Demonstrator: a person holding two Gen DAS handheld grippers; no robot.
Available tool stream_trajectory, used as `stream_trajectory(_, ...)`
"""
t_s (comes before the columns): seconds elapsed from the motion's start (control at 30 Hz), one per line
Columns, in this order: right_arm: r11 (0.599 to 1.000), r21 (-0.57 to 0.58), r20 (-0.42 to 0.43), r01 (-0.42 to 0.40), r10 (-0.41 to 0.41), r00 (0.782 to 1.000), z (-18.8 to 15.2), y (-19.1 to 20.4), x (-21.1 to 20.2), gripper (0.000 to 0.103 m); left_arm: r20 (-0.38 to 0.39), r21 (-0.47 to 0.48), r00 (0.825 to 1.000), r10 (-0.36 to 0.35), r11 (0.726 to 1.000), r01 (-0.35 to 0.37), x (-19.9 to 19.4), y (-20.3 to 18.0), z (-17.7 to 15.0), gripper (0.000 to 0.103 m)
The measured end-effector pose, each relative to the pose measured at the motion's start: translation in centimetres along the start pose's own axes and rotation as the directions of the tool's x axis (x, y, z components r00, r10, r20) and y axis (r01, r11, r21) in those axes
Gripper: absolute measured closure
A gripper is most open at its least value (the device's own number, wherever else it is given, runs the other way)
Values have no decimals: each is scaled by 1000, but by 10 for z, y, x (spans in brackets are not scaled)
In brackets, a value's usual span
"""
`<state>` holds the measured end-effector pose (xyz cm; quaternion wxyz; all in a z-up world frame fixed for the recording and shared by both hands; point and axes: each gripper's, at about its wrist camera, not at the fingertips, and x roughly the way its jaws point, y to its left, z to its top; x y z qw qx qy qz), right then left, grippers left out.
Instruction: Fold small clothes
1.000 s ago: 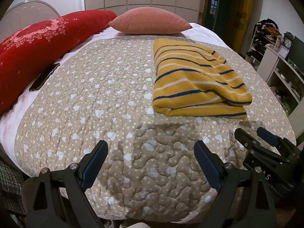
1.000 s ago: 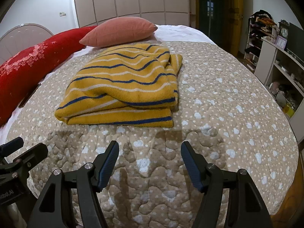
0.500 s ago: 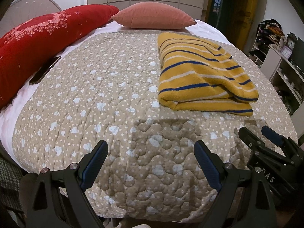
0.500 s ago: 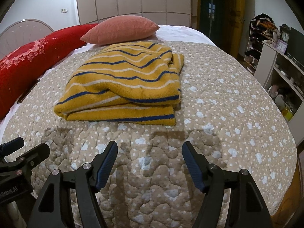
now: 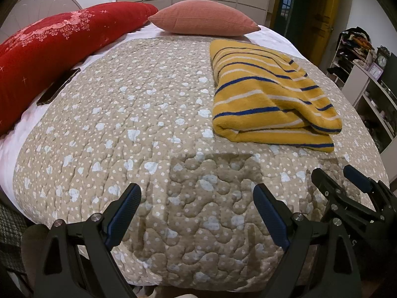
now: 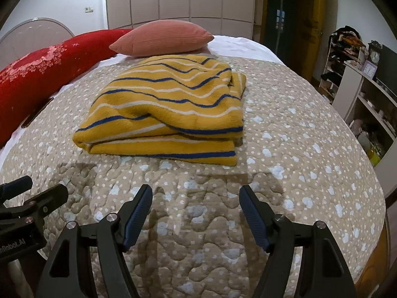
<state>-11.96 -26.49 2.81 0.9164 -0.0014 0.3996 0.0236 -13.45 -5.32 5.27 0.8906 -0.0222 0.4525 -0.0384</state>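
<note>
- While the yellow striped garment [image 6: 168, 114] is lying folded on the quilt [image 6: 297, 149] of the bed, just in front of the pink pillow [image 6: 163, 39], we are hovering both tools over bare quilt on its near side, apart from it.
- We are holding the left gripper [image 5: 196, 213] with its fingers [image 5: 124, 211] spread wide and nothing between them.
- We are opening the fingers [image 6: 137, 221] of the right gripper [image 6: 196, 217], and only quilt is showing in the gap.
- Judging by the layers stacked at the near edge, we are looking at a fold that is close to finished, though the top layer is sitting bunched and slightly askew.
- If we are reaching in for another fold, we are risking pinching only the top layer, which would drag it off the stack and undo the shape.
- We are also risking catching the puffy quilt along with the cloth, since the two are lying pressed together.
</note>
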Motion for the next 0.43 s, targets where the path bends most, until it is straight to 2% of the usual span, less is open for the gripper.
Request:
stream_trajectory(0.2,1000,-5,-2,-1,1,1000,-1,2,1,26,21,18,1000,23,1000,-24,-2,-2,-1,12)
stream_trajectory(0.43,1000,-12,-12,-1,1,1000,-2,5,3,25,6,9,1000,12,1000,-12,-3,-4,-2,12)
